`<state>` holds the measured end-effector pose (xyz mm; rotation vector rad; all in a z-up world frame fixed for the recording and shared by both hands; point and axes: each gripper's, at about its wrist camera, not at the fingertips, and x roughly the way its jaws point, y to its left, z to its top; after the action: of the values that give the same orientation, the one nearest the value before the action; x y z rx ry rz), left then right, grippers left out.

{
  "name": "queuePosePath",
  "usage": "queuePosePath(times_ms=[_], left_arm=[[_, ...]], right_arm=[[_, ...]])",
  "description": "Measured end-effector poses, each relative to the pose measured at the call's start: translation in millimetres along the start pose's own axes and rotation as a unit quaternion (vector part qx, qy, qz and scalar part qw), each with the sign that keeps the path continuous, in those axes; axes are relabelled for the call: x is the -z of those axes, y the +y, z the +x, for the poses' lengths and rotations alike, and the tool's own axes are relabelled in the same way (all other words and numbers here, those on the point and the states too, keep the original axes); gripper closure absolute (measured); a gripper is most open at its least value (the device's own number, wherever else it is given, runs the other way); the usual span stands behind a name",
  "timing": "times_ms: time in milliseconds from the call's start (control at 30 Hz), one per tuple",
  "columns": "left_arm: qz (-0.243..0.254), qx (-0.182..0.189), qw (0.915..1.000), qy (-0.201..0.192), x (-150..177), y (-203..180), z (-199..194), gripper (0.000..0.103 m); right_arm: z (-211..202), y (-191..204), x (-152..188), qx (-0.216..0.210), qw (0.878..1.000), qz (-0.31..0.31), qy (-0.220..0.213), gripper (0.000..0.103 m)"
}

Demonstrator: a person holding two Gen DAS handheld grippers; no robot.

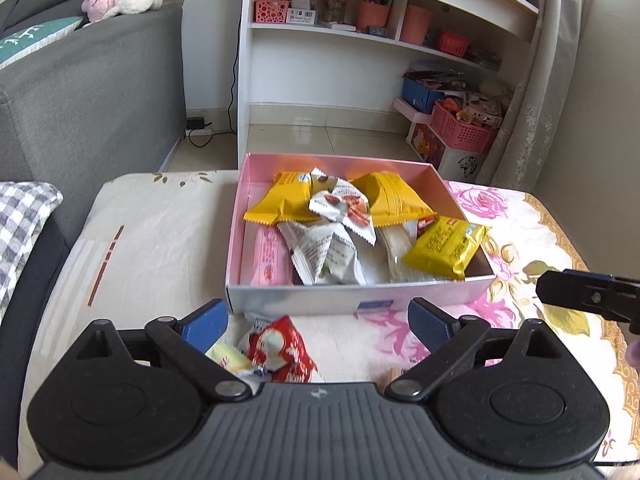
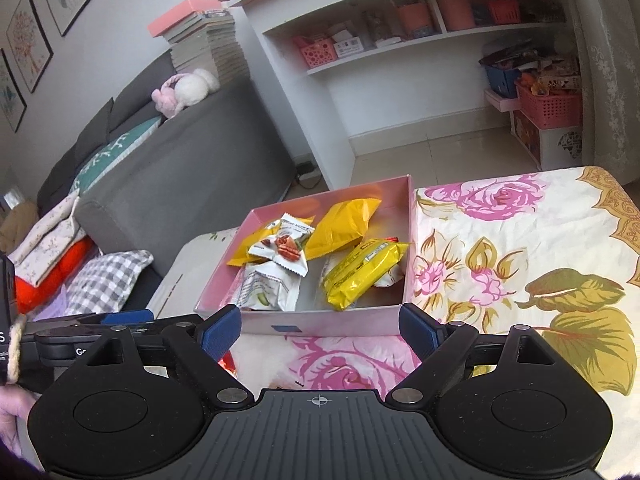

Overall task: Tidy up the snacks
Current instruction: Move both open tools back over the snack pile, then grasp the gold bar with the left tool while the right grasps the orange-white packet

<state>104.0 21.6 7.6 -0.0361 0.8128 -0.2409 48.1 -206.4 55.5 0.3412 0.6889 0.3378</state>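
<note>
A pink open box [image 1: 240, 216] [image 2: 410, 240] sits on the floral-covered table and holds several snack packets, yellow [image 1: 280, 200] [image 2: 360, 272], white [image 1: 340, 208] and pink [image 1: 270, 256]. My left gripper [image 1: 316, 324] is open just in front of the box's near wall. On the cloth below its jaws lie a red-and-white packet [image 1: 280, 350] and a pale yellow one [image 1: 230, 356], untouched. My right gripper [image 2: 320, 330] is open with nothing between its fingers, in front of the box's near right corner. One black finger of the right gripper [image 1: 588, 294] shows at the right edge of the left wrist view.
The table's floral cloth [image 2: 520, 248] spreads to the right of the box. A grey sofa [image 1: 92, 92] with cushions stands at the left, a white shelf unit [image 1: 360, 40] behind the table, pink baskets [image 1: 460, 128] on the floor. A person's hand [image 2: 12, 416] shows at lower left.
</note>
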Motion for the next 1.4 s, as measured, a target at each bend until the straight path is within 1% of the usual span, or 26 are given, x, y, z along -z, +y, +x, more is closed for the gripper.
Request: queuePosePath(times_ms=[133, 333, 400, 467, 567, 767, 967, 1133, 1167, 1233, 1333, 1400], left_arm=[[0.005, 0.007, 1.0, 0.001, 17, 4, -5, 0.002], [0.044, -0.001, 0.9988, 0.024, 46, 10, -7, 0.001], [0.048, -0.003, 0.9984, 0.032, 54, 14, -7, 0.001], [0.05, -0.003, 0.9979, 0.041, 60, 17, -5, 0.001], [0.054, -0.004, 0.9975, 0.044, 69, 20, -6, 0.001], [0.052, 0.005, 0.9977, 0.042, 82, 21, -8, 0.001], [0.074, 0.011, 0.9959, 0.051, 96, 16, -2, 0.001], [0.089, 0.014, 0.9933, 0.073, 105, 12, 4, 0.001], [0.098, 0.011, 0.9925, 0.072, 106, 9, 5, 0.0], [0.112, 0.01, 0.9914, 0.067, 108, 6, 4, 0.0], [0.109, 0.014, 0.9915, 0.07, 107, 7, 5, 0.0], [0.109, 0.014, 0.9915, 0.069, 107, 7, 4, 0.0]], right_arm=[[0, 8, 14, 0.011, 0.999, -0.04, 0.008, 0.015], [-1, 11, 40, 0.02, 0.996, -0.076, 0.035, 0.015], [1, 11, 48, 0.024, 0.995, -0.085, 0.042, 0.014], [3, 12, 55, 0.028, 0.994, -0.093, 0.049, 0.008], [7, 13, 66, 0.029, 0.992, -0.11, 0.062, 0.008], [9, 20, 91, 0.025, 0.981, -0.169, 0.086, 0.007], [10, 22, 110, 0.041, 0.968, -0.228, 0.098, 0.007], [16, 20, 120, 0.045, 0.963, -0.237, 0.119, 0.007], [15, 18, 121, 0.044, 0.965, -0.233, 0.114, 0.003], [16, 15, 122, 0.043, 0.966, -0.228, 0.116, 0.001], [18, 6, 120, 0.034, 0.972, -0.196, 0.121, 0.0], [17, 5, 122, 0.029, 0.971, -0.209, 0.116, 0.0]])
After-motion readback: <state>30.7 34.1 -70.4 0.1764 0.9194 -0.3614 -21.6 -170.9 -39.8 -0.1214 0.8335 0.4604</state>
